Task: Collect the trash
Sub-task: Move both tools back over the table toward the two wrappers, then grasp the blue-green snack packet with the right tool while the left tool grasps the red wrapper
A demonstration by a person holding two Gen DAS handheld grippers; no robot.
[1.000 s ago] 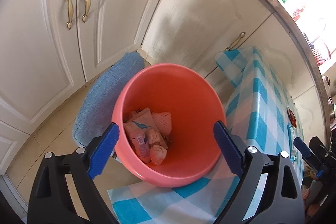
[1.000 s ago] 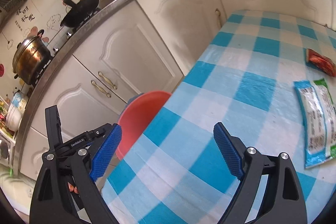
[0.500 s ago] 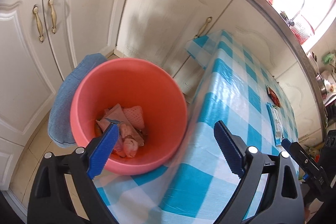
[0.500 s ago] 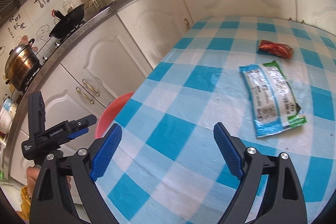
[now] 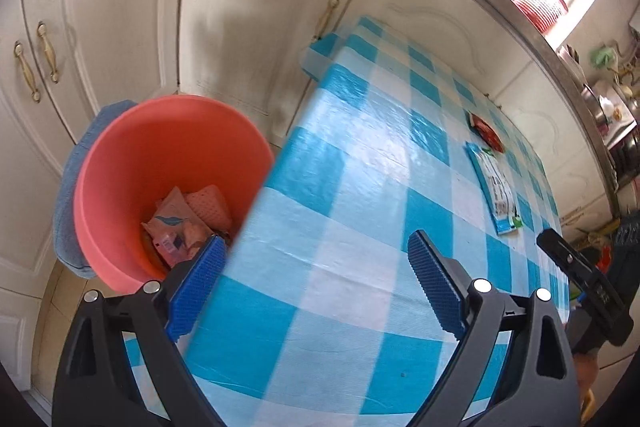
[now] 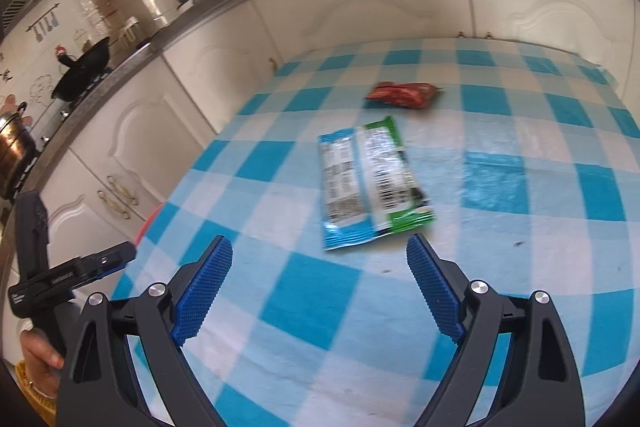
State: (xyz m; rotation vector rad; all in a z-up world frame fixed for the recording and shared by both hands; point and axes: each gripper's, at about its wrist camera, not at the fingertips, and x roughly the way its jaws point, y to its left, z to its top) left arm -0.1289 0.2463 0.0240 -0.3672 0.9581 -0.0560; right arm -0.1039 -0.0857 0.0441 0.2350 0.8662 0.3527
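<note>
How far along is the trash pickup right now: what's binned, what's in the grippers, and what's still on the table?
Done: several wrappers already lie in the orange-pink bin beside the table. In hand: nothing; the left gripper and the right gripper are both open and empty, the right one facing the remaining trash. Left: the blue-and-green packet and the red packet still lie on the checked tablecloth.

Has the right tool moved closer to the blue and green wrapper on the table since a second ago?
Yes. The right tool has swung along the checked table toward the blue and green wrapper, which now lies just beyond its open fingertips instead of off at the right edge.
</note>
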